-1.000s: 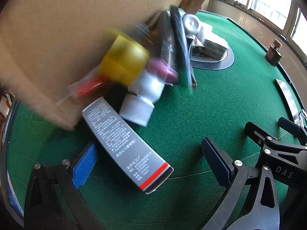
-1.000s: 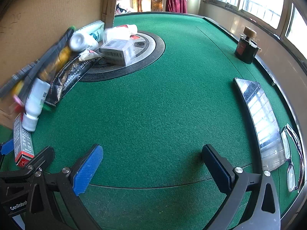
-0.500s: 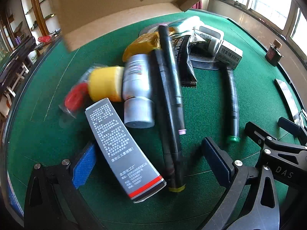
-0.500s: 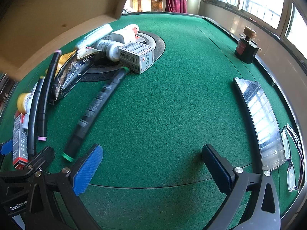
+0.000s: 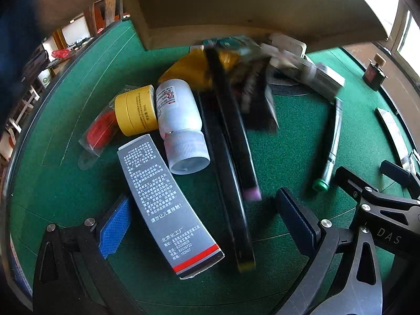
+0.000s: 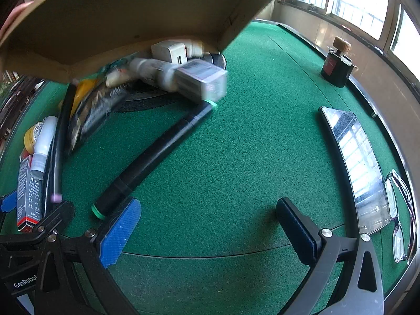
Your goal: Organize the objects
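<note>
Left wrist view
Surface: green felt table [image 5: 65, 183] with a dark round inset under the far end of the pile; windows at the right.
Cardboard box: cardboard box [image 5: 262, 8] held up off the felt above the pile's far end, tilted, blurred.
Pile: grey carton [image 5: 168, 207] lies nearest, its printed side up; white bottle [image 5: 181, 120] on its side, cap toward the camera, touching the yellow tub [image 5: 137, 113]; a red item in a clear packet [image 5: 101, 131] just beside the tub.
Pens: two long black markers [image 5: 233, 157] run side by side through the middle; a green-capped marker [image 5: 329, 144] lies apart to the right.
Left gripper: left gripper [image 5: 204, 225] hovers low, jaws wide apart, the carton's near end between them, nothing held.

Right wrist view
Surface: same felt, bare in the middle; a mirror-like strip [image 6: 362, 162] and glasses [image 6: 401, 210] along the right edge, a dark small bottle [image 6: 337, 68] far right.
Box: raised over the charger [image 6: 170, 52] and a blurred small carton [image 6: 202, 81].
Right gripper: right gripper [image 6: 207, 225] jaws wide apart, empty, the green-capped marker's end just beside the blue pad.

Step in hand: items look freshly tipped out; sorting not yet begun.
Next move: wait for the blurred pieces to settle, then close on one item; the carton for the left, the green-capped marker for the right.
</note>
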`<state>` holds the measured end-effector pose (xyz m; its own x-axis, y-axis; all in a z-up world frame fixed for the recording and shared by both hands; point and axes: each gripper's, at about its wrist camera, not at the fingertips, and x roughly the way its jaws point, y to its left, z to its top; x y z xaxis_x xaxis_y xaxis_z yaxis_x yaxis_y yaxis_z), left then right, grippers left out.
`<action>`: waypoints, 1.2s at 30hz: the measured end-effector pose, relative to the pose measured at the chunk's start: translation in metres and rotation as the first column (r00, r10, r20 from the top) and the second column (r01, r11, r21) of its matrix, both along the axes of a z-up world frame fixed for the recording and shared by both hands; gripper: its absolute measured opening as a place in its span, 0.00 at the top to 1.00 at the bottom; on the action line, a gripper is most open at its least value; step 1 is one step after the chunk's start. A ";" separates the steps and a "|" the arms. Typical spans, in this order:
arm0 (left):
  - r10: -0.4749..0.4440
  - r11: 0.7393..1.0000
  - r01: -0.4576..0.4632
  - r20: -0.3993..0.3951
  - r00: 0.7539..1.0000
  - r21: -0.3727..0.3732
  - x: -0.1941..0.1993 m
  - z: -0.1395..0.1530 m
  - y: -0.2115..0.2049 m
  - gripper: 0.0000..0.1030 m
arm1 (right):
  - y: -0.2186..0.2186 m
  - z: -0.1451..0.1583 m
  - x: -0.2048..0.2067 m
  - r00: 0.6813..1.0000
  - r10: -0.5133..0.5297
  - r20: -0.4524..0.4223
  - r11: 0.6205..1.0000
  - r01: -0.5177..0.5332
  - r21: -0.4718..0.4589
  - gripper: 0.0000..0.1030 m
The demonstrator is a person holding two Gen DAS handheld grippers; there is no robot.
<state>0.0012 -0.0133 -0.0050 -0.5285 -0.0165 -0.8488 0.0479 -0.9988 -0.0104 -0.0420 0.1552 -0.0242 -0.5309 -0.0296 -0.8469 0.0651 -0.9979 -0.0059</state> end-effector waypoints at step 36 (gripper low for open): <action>0.000 1.000 0.000 0.000 1.000 -0.001 0.000 0.000 0.000 0.00 | -0.002 0.000 0.002 1.000 -0.004 0.000 1.000 0.004 0.002 0.00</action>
